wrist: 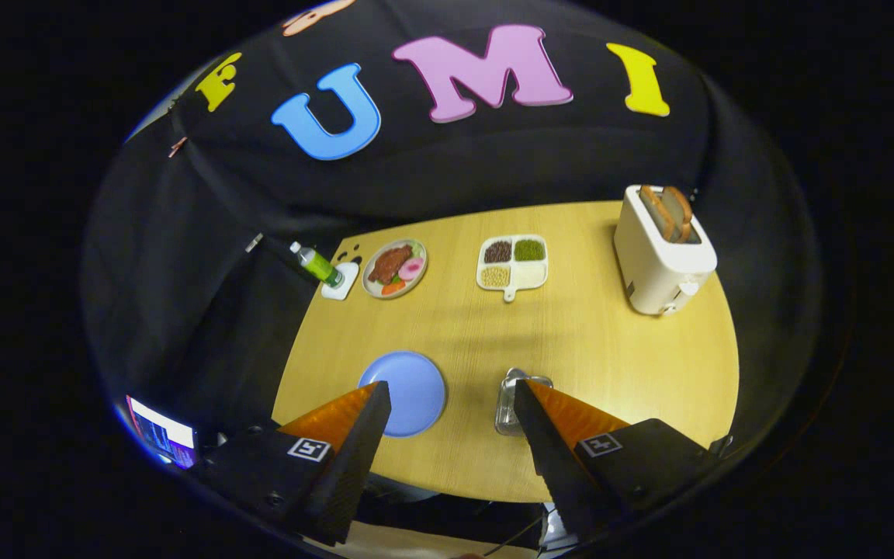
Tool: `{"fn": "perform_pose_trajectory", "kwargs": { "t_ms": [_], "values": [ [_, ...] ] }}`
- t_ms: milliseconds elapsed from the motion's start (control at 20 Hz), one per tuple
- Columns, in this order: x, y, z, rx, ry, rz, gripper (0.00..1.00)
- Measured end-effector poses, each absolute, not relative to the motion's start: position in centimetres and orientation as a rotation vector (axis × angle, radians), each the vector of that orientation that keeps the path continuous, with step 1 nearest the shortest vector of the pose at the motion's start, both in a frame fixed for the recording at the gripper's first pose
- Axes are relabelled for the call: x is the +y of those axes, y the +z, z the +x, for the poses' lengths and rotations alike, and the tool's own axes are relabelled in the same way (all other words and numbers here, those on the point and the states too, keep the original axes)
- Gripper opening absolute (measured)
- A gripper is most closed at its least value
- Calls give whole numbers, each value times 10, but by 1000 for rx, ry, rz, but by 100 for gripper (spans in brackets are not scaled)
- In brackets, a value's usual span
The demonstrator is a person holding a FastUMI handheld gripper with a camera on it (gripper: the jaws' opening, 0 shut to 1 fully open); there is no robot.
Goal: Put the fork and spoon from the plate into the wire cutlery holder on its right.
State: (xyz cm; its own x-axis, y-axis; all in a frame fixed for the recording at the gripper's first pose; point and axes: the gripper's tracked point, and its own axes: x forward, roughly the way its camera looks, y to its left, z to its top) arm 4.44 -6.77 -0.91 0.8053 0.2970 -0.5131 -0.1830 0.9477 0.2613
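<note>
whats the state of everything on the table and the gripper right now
round blue plate: bare, no cutlery visible on it
wire cutlery holder: right of the plate, partly behind one finger; contents hard to tell
white toaster: upright, two bread slices sticking out of its slots
white four-section tray: each section filled
green bottle: capped, on a white coaster
plate of food: full
gripper: fingers open, above the table, holding nothing

Blue plate (408, 392) flat on table; wire holder (511, 404) beside, contents unclear.

matt wood-grain table (571, 341), shiny metal wire cutlery holder (511, 404), smooth matt blue plate (408, 392).
</note>
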Motion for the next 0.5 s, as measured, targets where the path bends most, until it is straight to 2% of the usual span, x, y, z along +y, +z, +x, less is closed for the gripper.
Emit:
{"fn": "perform_pose_trajectory", "kwargs": {
  "t_ms": [300, 500],
  "values": [
    [-64, 97, 8, 121, 184, 115, 99],
    [-53, 139, -24, -94, 158, 85, 99]
  ]
}}
